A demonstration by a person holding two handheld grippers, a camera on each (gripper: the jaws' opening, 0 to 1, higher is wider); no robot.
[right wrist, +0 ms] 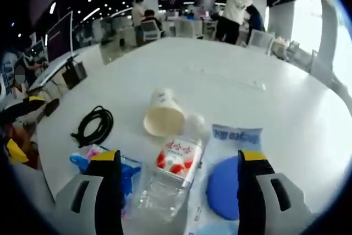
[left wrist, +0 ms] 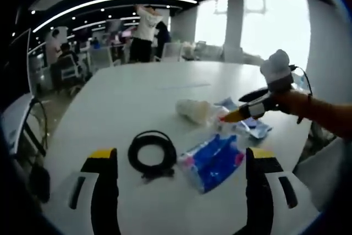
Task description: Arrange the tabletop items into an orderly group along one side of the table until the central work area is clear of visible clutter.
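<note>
While both grippers hover wide and empty, cable, cup and bottle clutter mid-frame tabletop; sorting seems barely begun.

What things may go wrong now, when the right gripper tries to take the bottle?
The clear bottle lies on its side between the open right gripper, so it may roll or slip away. The paper cup, also on its side, lies just beyond the bottle and could be pushed off. The blue packet beside the bottle might get pinched too.
</note>
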